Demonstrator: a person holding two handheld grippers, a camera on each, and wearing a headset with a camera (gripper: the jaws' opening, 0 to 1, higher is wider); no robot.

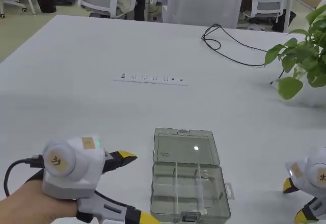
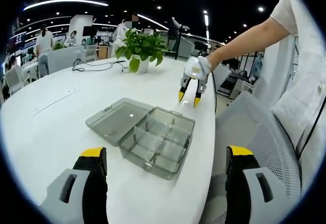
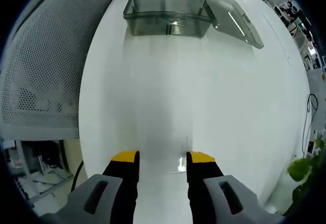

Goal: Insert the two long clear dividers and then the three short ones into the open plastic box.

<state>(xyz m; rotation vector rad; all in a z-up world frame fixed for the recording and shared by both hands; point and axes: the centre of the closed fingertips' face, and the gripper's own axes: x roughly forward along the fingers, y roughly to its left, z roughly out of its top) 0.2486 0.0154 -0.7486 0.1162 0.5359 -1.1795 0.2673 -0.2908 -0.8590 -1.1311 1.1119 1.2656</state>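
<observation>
The clear plastic box [image 1: 186,194] sits near the table's front edge with its lid [image 1: 186,147] laid open behind it. Clear dividers stand inside and split it into several compartments. My left gripper [image 1: 137,187] is open just left of the box, and its jaws stand wide apart with nothing between them [image 2: 166,155], pointing at the box [image 2: 158,140]. My right gripper [image 1: 295,200] hovers open over the table right of the box [image 3: 168,15]. A small clear divider piece [image 3: 181,164] lies on the table by its right finger [image 3: 201,159].
A white power strip [image 1: 153,79] lies mid-table and a black cable [image 1: 229,43] loops at the far right. A potted plant [image 1: 305,61] stands at the right edge. A grey mesh chair [image 3: 41,56] is at the table's near edge.
</observation>
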